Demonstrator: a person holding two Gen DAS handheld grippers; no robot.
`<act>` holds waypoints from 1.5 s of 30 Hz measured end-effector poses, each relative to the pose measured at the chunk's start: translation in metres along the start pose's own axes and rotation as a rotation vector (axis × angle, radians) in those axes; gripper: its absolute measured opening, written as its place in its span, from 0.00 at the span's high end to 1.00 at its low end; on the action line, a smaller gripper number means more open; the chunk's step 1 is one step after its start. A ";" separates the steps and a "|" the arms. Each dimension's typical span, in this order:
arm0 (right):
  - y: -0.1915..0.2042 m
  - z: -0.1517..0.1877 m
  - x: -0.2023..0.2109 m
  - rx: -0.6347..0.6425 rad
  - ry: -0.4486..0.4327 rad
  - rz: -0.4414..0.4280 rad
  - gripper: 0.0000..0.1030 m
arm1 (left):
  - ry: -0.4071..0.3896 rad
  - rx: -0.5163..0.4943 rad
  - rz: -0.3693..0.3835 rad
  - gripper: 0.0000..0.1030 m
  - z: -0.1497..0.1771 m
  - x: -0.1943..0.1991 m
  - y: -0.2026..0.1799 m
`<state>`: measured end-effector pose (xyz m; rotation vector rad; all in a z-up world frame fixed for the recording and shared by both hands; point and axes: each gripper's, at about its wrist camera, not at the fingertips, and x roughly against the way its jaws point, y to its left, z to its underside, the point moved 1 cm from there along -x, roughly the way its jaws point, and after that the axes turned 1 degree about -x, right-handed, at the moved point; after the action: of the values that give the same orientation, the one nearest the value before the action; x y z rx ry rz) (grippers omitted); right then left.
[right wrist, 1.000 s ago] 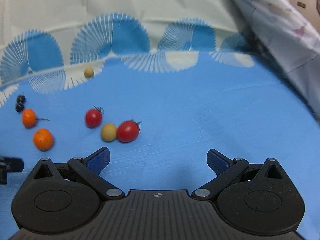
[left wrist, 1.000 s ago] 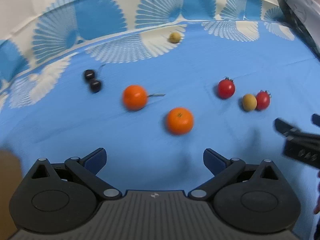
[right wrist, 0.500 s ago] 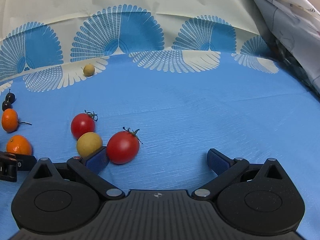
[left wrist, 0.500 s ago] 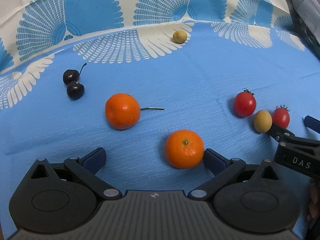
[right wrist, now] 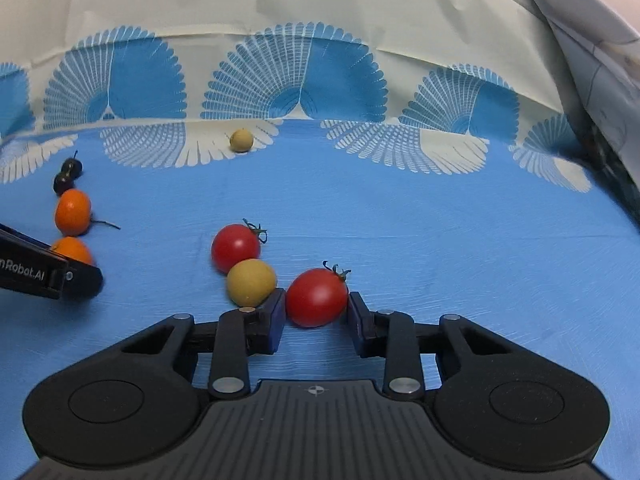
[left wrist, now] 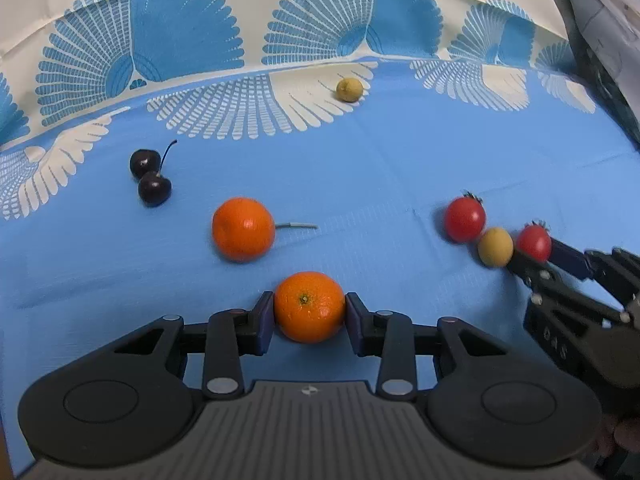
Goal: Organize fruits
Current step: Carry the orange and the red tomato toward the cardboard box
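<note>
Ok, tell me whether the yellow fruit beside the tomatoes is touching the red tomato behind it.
Touching. In the right wrist view the yellow fruit presses against the rear tomato, their outlines meeting with no blue cloth between them.

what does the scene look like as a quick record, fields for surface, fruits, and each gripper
surface: blue cloth with white fan print
left gripper: jaws closing, pads against near orange
right gripper: jaws closing, pads against near tomato
other orange: lies loose, beyond the near one
cherries: two, dark, side by side
other tomato: touching a yellow fruit
far yellow fruit: alone on the fan print
</note>
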<state>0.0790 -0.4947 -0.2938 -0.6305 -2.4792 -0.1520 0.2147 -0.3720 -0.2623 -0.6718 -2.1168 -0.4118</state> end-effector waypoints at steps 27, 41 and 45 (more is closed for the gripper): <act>0.092 -0.018 0.303 -0.219 -0.145 -0.248 0.67 | 0.018 0.071 -0.122 0.60 0.093 0.285 0.078; 0.199 0.010 0.441 -0.070 -0.128 -0.478 0.67 | -0.037 0.155 -0.198 0.60 0.197 0.425 0.161; 0.221 0.018 0.465 -0.024 -0.138 -0.504 0.67 | -0.033 0.198 -0.203 0.60 0.229 0.448 0.177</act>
<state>-0.1634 -0.1078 -0.0565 -0.0114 -2.7269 -0.3388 -0.0443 0.0275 -0.0223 -0.3539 -2.2299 -0.2972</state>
